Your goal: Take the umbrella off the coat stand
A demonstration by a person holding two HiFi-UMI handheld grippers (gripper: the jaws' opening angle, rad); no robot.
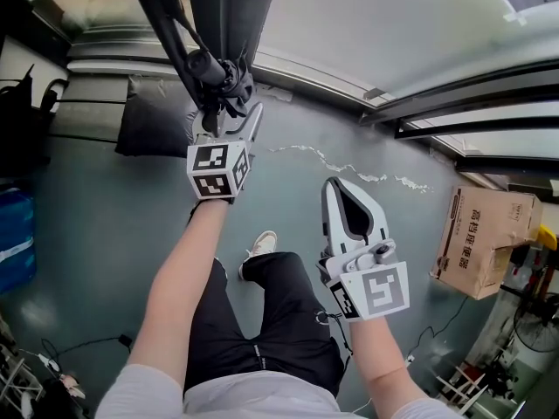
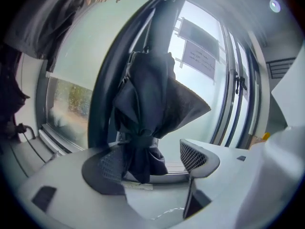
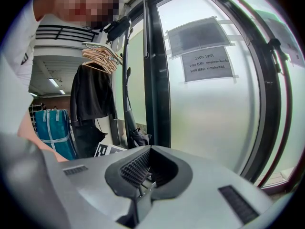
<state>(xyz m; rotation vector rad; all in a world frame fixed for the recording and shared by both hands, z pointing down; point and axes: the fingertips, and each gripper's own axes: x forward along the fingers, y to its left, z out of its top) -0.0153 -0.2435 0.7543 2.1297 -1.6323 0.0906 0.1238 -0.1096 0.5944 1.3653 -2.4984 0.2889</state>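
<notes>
**Left gripper [image 1: 229, 120] gapes around the umbrella [image 2: 143, 128]**

Jaws spread wide, the folded black umbrella hangs right between them, beside the coat stand pole [image 2: 102, 104]. Right gripper [image 3: 143, 163], jaws pressed together and empty, sits well apart from it.

Under me runs a grey floor [image 1: 113, 225]. At eleven o'clock I see a dark cushion [image 1: 157, 116], at nine a blue bag [image 1: 13, 243], at three a cardboard box [image 1: 485, 238]. Ahead at twelve, daylight comes through frosted glass [image 3: 209, 128] bearing a paper notice [image 3: 207, 63].
</notes>
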